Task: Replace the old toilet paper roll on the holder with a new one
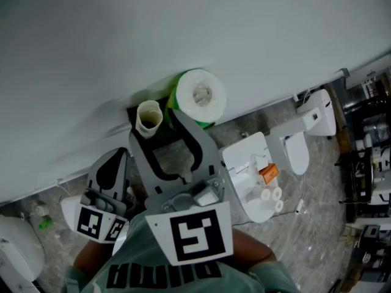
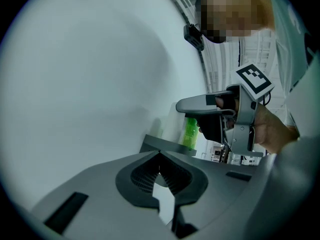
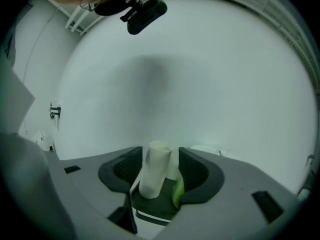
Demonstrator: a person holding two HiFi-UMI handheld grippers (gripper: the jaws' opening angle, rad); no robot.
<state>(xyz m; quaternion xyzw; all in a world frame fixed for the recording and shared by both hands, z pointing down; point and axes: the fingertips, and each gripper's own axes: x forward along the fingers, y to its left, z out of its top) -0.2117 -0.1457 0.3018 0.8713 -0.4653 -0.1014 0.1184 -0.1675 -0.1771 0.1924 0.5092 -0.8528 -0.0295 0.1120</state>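
An empty cardboard tube stands on a dark shelf against the white wall. Beside it sits a full white paper roll in green wrap. My right gripper reaches level toward the wall with its jaws on either side of the tube. In the right gripper view the tube leans between the pads with a small gap on each side, so the right gripper is open. My left gripper hangs lower left, away from the shelf. Its tips meet with nothing between them.
On the floor to the right stands a white toilet with an orange item and small rolls on it, and another toilet is further right. More white fixtures lie lower left. The wall is close ahead.
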